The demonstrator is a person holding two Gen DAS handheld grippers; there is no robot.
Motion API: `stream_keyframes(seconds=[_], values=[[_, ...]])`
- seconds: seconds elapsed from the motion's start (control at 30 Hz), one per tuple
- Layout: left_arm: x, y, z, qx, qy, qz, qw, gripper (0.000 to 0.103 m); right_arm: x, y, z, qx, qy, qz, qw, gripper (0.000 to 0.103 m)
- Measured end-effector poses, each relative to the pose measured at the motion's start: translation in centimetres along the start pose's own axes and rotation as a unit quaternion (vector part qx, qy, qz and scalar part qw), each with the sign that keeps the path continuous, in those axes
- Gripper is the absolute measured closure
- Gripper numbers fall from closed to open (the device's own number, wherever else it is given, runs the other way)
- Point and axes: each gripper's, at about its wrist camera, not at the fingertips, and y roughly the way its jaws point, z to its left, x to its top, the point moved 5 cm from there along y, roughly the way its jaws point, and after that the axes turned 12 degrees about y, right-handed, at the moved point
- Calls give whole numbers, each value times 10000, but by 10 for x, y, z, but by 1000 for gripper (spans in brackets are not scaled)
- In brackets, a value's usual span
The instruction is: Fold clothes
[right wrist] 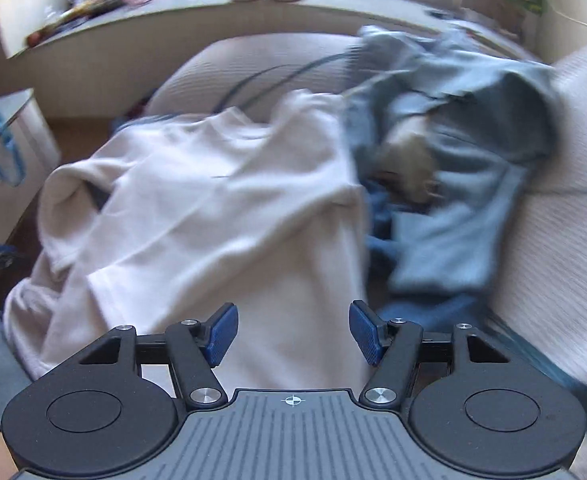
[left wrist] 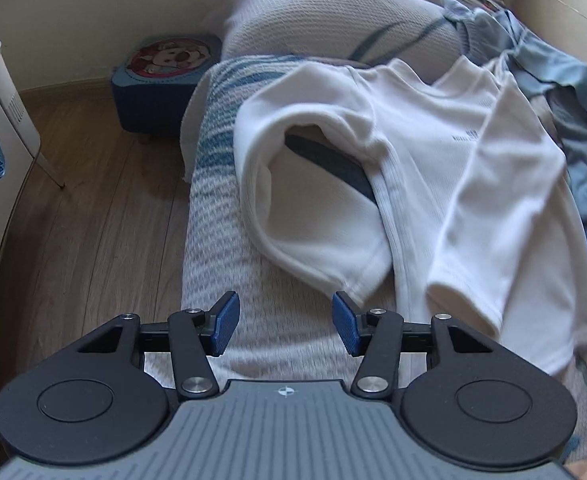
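A white long-sleeved shirt [left wrist: 433, 168] lies spread on the couch seat, one sleeve curved to the left, the other folded down over the body. My left gripper [left wrist: 285, 326] is open and empty, just short of the left sleeve's cuff [left wrist: 357, 280]. In the right wrist view the same shirt [right wrist: 221, 208] fills the middle, blurred. My right gripper [right wrist: 293, 334] is open and empty above the shirt's near part.
A heap of light blue clothes [left wrist: 565, 92] [right wrist: 453, 184] lies right of the shirt. The couch [left wrist: 253, 280] has a white-and-blue knit cover and a round armrest [left wrist: 325, 20]. A small blue stool [left wrist: 165, 80] and a white stand [left wrist: 1, 92] stand on the wooden floor at the left.
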Motion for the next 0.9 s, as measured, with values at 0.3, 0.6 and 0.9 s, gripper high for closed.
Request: stream_keyframes(seconds=[0.3, 0.6, 0.9], values=[[14, 15, 4, 140, -546, -269, 9980, 54, 4, 49, 81, 738, -611, 466, 9943, 40], [17, 33, -1, 245, -223, 61, 9994, 87, 1, 59, 82, 743, -488, 557, 9945, 40], [34, 3, 5, 395, -111, -260, 9988, 96, 8, 58, 78, 733, -412, 411, 9956, 40]])
